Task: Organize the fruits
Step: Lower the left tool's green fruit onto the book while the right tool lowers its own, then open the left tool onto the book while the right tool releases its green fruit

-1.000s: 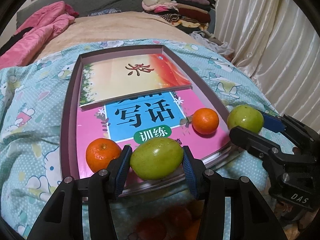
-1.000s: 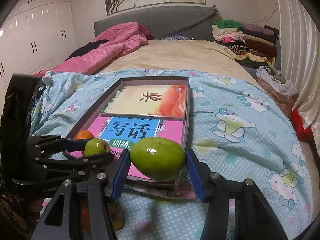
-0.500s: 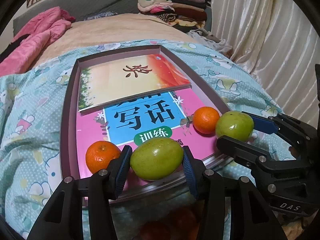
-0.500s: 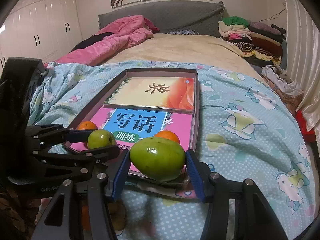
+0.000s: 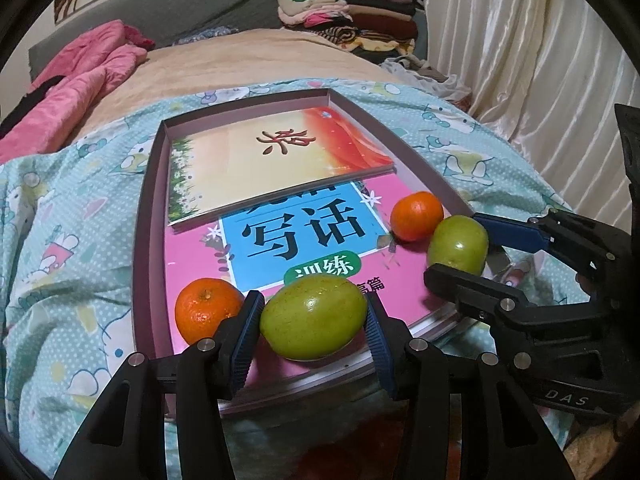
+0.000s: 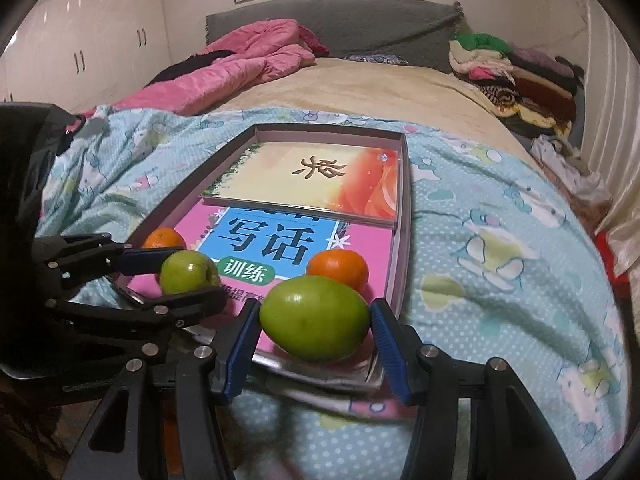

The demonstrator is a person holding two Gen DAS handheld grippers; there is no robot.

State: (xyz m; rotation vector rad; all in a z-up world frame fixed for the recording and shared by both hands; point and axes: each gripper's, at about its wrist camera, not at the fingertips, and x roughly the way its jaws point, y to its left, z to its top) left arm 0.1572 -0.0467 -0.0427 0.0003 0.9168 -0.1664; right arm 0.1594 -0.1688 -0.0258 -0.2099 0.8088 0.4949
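The left claw (image 5: 314, 322) is clamped on an oval green fruit (image 5: 313, 317), its blue ribbed pads pressed against both ends. The fruit sits low over the near edge of a shallow grey-walled rectangular tray (image 5: 150, 184) that lies on a bed covered with a light-blue cartoon-print quilt (image 5: 60, 240). Whether the fruit touches what is beneath it cannot be told.

The right claw (image 6: 316, 320) is likewise clamped on a second oval green fruit (image 6: 315, 318), held at the tray's near right corner. In the left wrist view this same fruit shows at the right, between the right claw's blue pad and black finger, just beside a small round orange tangerine (image 5: 417, 216) that rests on the tray's contents close to the right wall.

Inside the tray lies a pink exercise book with a blue title panel (image 5: 304, 236), and partly over its far end a cream-and-orange booklet with a brush-stroke character (image 5: 276, 160). Another small round tangerine (image 5: 208, 310) sits at the near left of the pink book, touching the left claw's left pad.

Further up the bed lie a beige blanket (image 6: 360, 88), a crumpled pink padded garment (image 6: 240, 60) against a grey headboard (image 6: 360, 20), and a pile of folded clothes (image 6: 516, 72) on the right. White pleated curtains (image 5: 540, 60) hang beside the bed.
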